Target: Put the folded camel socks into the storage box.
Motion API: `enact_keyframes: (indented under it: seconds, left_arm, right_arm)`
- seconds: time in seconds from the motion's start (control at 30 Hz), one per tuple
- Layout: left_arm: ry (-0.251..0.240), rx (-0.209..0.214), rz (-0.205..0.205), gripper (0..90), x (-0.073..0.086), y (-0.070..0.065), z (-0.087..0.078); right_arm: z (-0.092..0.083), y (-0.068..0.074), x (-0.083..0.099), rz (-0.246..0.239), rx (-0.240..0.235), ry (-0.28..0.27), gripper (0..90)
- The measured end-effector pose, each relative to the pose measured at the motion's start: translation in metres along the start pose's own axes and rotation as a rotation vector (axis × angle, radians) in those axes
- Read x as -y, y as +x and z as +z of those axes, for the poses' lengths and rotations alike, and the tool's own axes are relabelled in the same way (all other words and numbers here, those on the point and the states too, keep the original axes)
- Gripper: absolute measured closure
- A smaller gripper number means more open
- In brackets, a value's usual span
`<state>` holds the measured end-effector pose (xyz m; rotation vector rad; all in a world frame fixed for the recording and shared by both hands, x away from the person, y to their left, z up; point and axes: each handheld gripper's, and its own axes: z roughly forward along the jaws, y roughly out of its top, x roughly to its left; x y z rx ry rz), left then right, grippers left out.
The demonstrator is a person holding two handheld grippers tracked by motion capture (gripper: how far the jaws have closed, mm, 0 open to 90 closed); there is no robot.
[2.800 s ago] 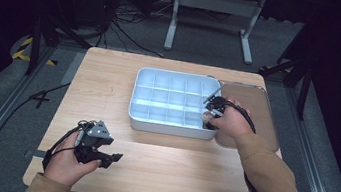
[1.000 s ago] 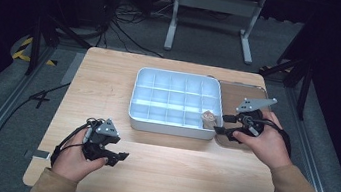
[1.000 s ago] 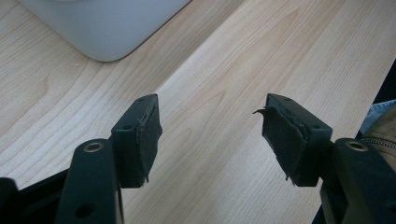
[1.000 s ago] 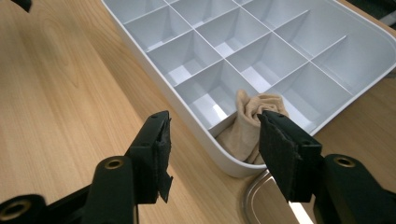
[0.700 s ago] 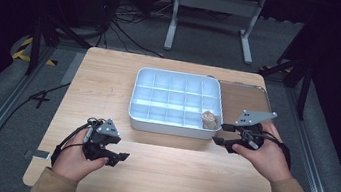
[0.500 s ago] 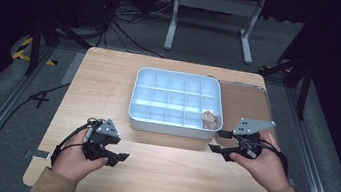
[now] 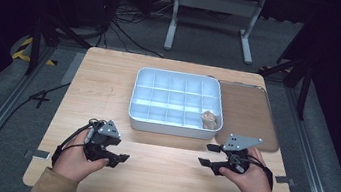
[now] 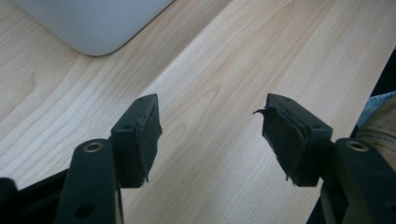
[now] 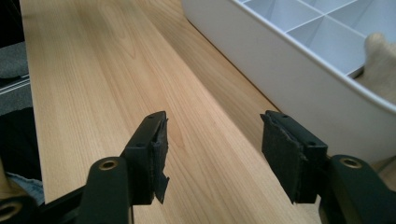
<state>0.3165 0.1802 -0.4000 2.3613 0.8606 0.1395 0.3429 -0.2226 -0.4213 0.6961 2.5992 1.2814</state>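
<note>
From above the person's side, the high view looks forward and down across the whole wooden table (image 7: pixel 109 87). Each gripper view sits low and close, looking along its own jaws over the tabletop. All three views share the white compartment tray (image 7: pixel 140 99): a rounded corner (image 8: pixel 100 37) in the left gripper view, a long side wall (image 9: pixel 280 70) in the right.

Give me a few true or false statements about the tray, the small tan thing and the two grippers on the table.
1. The tan object lies in a compartment at the near right corner of the white tray. True.
2. The right gripper holds the tan object. False: its jaws are open with nothing between them.
3. The left gripper has its jaws open over bare table. True.
4. The brown mat lies left of the tray. False: it lies to the tray's right.
</note>
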Motion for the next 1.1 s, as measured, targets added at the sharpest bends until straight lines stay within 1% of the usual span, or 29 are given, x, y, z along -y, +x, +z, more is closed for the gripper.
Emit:
enact_keyframes:
  seconds: [0.1, 0.17, 0.23, 0.27, 0.3, 0.33, 0.37, 0.4, 0.47, 0.67, 0.77, 0.87, 1.0, 1.1]
  left_arm:
    - [0.005, -0.001, 0.002, 37.7, 0.000, 0.000, 0.001]
    - [0.011, -0.004, 0.004, 37.6, 0.000, 0.000, 0.001]
    - [0.011, -0.005, 0.006, 37.6, 0.000, 0.000, 0.002]
    - [0.012, -0.003, 0.004, 37.6, 0.000, 0.000, 0.003]
    - [0.012, -0.003, 0.004, 37.6, 0.000, 0.000, 0.003]
    - [0.019, -0.001, 0.005, 37.6, 0.000, -0.001, 0.003]
    - [0.019, -0.001, 0.005, 37.5, 0.000, -0.001, 0.003]
    - [0.022, -0.002, 0.007, 37.5, 0.000, 0.000, 0.004]
    - [0.025, 0.001, 0.002, 37.5, 0.001, 0.000, 0.005]
    - [0.030, 0.004, 0.004, 37.3, 0.002, 0.001, 0.007]
    - [0.035, 0.007, -0.006, 37.3, 0.002, 0.001, 0.008]
    - [0.059, 0.014, -0.009, 37.0, 0.004, 0.004, 0.009]
    - [0.063, 0.018, -0.013, 36.6, 0.004, 0.005, 0.011]
    - [0.060, 0.015, -0.010, 36.2, 0.004, 0.005, 0.012]
  right_arm:
    - [0.007, 0.003, 0.010, 0.003, -0.005, -0.008, 41.9]
    - [0.011, 0.005, 0.015, -0.009, -0.004, 0.010, 41.9]
    - [0.013, 0.006, 0.017, -0.016, -0.005, 0.015, 41.9]
    - [0.020, 0.009, 0.023, -0.011, -0.025, 0.010, 41.9]
    - [0.020, 0.009, 0.023, -0.011, -0.025, 0.010, 41.9]
    - [0.024, 0.010, 0.028, -0.022, -0.021, 0.029, 41.9]
    - [0.024, 0.010, 0.028, -0.022, -0.021, 0.029, 41.9]
    - [0.028, 0.010, 0.032, -0.027, -0.008, 0.047, 41.9]
    - [0.031, 0.010, 0.035, -0.019, -0.004, 0.048, 41.6]
    - [0.036, 0.012, 0.039, -0.014, 0.008, 0.047, 39.2]
    - [0.038, 0.012, 0.040, -0.018, 0.009, 0.047, 38.6]
    - [0.040, 0.013, 0.041, -0.021, 0.018, 0.053, 36.7]
    - [0.041, 0.013, 0.043, -0.022, 0.022, 0.064, 35.5]
    - [0.040, 0.013, 0.042, -0.021, 0.023, 0.057, 35.1]
